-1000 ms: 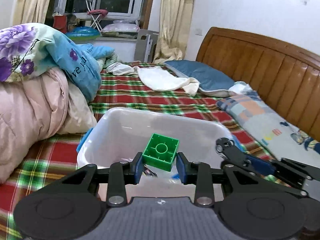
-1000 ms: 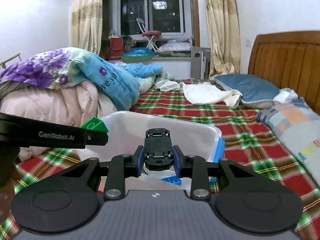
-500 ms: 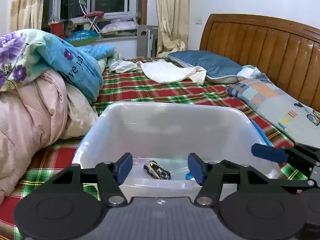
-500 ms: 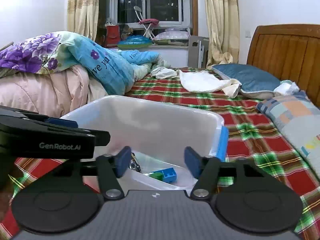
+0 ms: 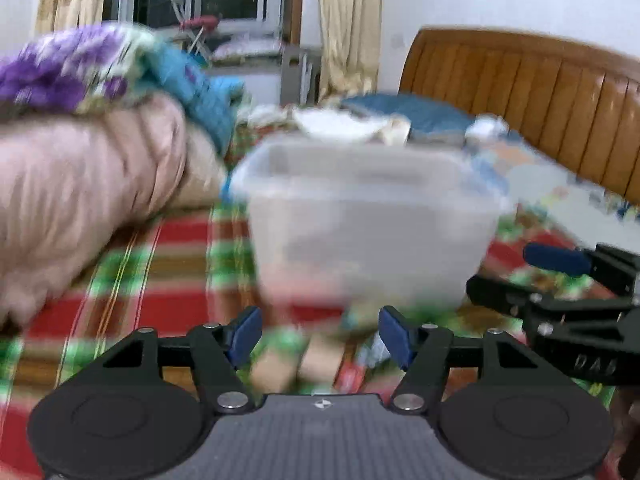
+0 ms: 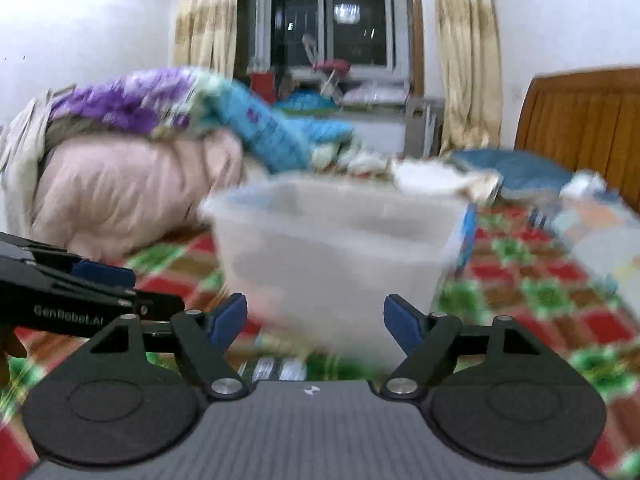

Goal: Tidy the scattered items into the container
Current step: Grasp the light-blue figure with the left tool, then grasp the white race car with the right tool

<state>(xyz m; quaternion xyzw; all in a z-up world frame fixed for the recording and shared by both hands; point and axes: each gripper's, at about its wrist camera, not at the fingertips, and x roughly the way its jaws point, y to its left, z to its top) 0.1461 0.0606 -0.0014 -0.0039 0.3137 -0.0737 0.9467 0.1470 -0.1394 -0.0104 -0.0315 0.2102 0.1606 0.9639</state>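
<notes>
Both views are motion-blurred. The translucent white container [image 5: 372, 224] stands on the plaid bed ahead of both grippers; it also shows in the right wrist view [image 6: 336, 256]. My left gripper [image 5: 320, 336] is open and empty, low in front of the container's near wall. Blurred small items, among them tan blocks [image 5: 296, 360], lie on the bed between its fingers. My right gripper [image 6: 316, 320] is open and empty, also in front of the container. A blurred striped item [image 6: 276, 368] lies just below it. The container's contents are hidden.
A pile of pink and floral quilts [image 5: 88, 168] lies left of the container. A wooden headboard [image 5: 540, 108] and pillows [image 5: 408, 116] are to the right and behind. The right gripper appears at the left view's right edge [image 5: 568, 280].
A second ago the left gripper held a green brick and the right a black toy car over the container. Both opened and let go, then pulled back and down to bed level.
</notes>
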